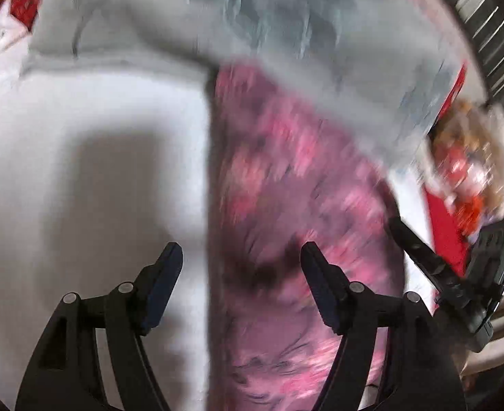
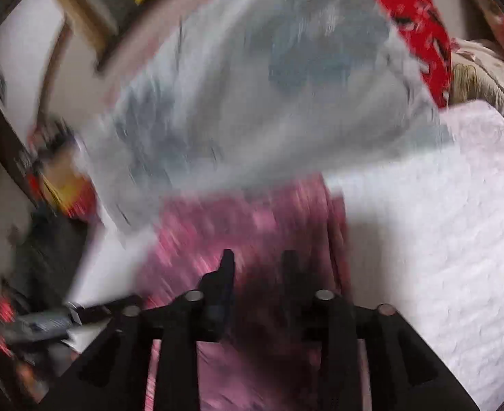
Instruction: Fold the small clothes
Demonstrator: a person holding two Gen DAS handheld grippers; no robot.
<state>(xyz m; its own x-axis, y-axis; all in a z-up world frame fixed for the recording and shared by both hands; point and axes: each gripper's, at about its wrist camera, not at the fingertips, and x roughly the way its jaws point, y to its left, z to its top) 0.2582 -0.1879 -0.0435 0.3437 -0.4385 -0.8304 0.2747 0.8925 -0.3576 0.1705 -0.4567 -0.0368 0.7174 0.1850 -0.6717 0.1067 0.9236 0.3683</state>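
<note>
A pink patterned garment [image 1: 286, 212] lies on a white bed cover [image 1: 90, 144], folded with a straight left edge. A pale grey-blue garment [image 1: 286, 24] lies behind it and overlaps its top. My left gripper [image 1: 241, 257] is open and empty, hovering over the pink garment's left edge. In the right wrist view the pink garment [image 2: 252, 219] lies under the grey-blue garment [image 2: 252, 78]. My right gripper [image 2: 258, 263] hovers over the pink garment with a gap between its fingers and nothing in it. Both views are motion-blurred.
The other gripper [image 1: 467, 274] shows at the right in the left wrist view. Red patterned fabric [image 2: 419, 34] and a doll-like toy [image 1: 467, 164] lie near the bed's edges. White textured cover [image 2: 457, 222] spreads to the right. A dark object [image 2: 46, 239] lies at the left.
</note>
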